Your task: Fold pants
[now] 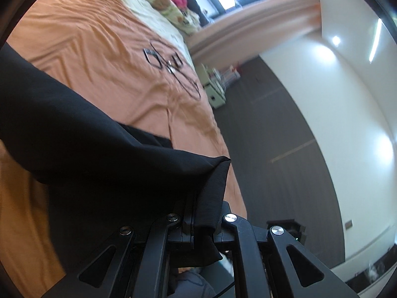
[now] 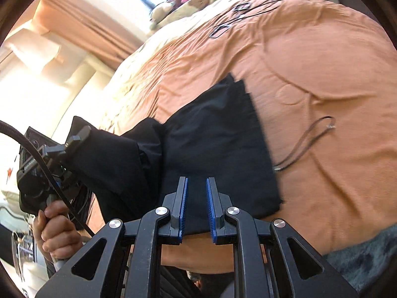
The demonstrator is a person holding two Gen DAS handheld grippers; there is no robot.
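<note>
Left gripper clamps the black cloth pants to lift a fold over the orange bedsheet; right gripper hangs slightly parted, empty

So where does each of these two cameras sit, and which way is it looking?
Left wrist: rides on the left tongs, looking along them over held black pants and orange bed; no hand shows.
Right wrist: on the right tongs, facing pants on the bed; left hand shows.
Shared: pants, bed.
</note>
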